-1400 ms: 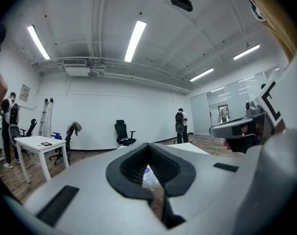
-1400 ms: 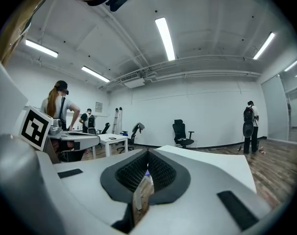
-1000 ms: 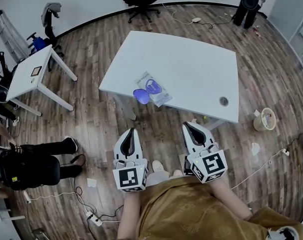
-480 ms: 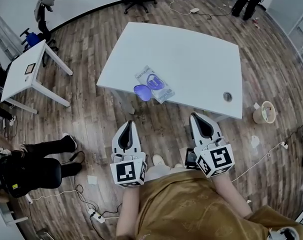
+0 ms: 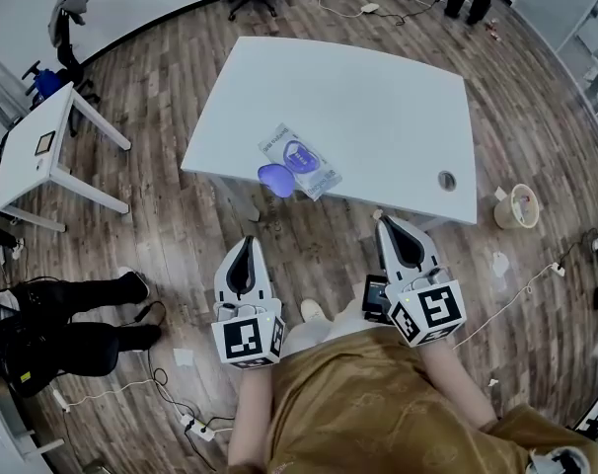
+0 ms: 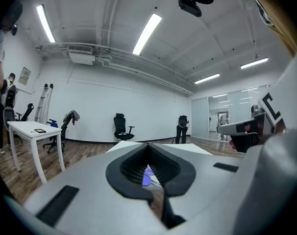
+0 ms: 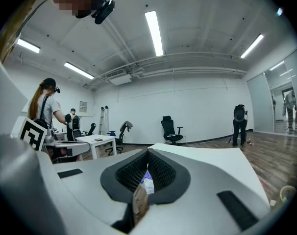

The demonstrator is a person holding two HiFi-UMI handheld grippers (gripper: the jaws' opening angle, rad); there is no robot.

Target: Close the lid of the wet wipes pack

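The left gripper [image 5: 248, 247] and right gripper [image 5: 391, 229] are held clenched on nothing, well short of the wet wipes pack [image 5: 305, 158], whose open lid [image 5: 275, 179] lies ahead of the fingertips, presumably awaiting approach.

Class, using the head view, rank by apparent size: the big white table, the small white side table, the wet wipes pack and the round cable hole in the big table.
Largest to smallest:
big white table
small white side table
wet wipes pack
round cable hole
None look close in size.

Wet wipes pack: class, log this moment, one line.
wet wipes pack: lid open, on table | left hand-held gripper: shut, empty | right hand-held gripper: shut, empty
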